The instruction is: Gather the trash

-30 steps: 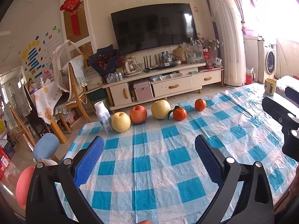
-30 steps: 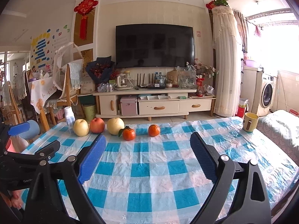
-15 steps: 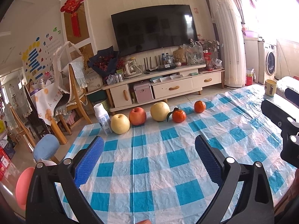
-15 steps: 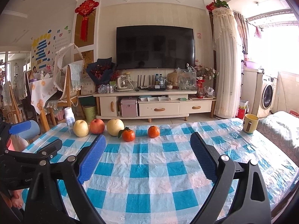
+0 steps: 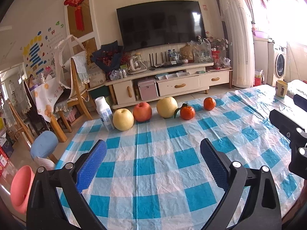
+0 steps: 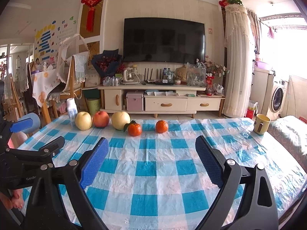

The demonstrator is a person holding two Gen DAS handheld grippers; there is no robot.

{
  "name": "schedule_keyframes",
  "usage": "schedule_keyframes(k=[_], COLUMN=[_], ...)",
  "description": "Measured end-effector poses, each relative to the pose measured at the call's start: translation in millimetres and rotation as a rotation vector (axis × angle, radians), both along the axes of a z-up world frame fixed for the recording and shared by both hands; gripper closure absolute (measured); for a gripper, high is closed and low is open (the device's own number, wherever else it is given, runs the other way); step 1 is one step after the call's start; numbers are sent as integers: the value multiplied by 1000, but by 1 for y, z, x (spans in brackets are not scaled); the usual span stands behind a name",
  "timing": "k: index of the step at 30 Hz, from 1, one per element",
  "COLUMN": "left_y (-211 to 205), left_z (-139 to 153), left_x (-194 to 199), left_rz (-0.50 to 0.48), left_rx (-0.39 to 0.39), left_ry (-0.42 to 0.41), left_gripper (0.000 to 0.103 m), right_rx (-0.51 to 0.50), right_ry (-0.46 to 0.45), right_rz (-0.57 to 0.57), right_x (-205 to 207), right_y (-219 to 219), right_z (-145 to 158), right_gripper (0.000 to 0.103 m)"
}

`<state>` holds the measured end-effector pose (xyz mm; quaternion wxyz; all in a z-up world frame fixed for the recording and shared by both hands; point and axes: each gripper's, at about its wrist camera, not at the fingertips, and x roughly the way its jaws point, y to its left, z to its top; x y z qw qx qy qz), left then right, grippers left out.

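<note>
A white plastic bottle [image 5: 104, 114] stands at the far left edge of the table, beside a row of fruit; it also shows in the right wrist view [image 6: 72, 111]. My left gripper [image 5: 153, 163] is open and empty above the near part of the blue-and-white checked tablecloth [image 5: 163, 172]. My right gripper [image 6: 150, 161] is open and empty, level with the left one. The left gripper's body shows at the left of the right wrist view [image 6: 34, 157]. Both grippers are well short of the bottle.
Along the far edge lie a yellow apple [image 5: 123, 119], a red apple [image 5: 142, 111], a pale pear [image 5: 167, 107] and two tangerines [image 5: 187, 112]. A yellow mug [image 6: 261, 124] stands far right. A green bin [image 6: 93, 105] is on the floor beyond.
Both views have shifted slightly, with the fruit row sitting a little higher and closer. Both grippers stay open and empty.
</note>
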<state>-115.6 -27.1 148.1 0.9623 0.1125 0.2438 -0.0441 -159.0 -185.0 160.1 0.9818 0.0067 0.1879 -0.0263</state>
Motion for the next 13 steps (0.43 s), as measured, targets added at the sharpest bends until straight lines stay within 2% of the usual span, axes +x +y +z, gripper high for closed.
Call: schedule_keyframes(k=[5,13], left_y=[15,39], left_z=[-37,-109], left_x=[29,88], left_rz=[39,161], left_rx=[-46,-114], left_ry=[120,364], left_gripper=[6,6], right_rx=[37,78], right_ry=[118,402], right_rz=[17,54], right_x=[31,98], right_y=[2,16], right_z=[-25,-91], right_gripper=[11,11])
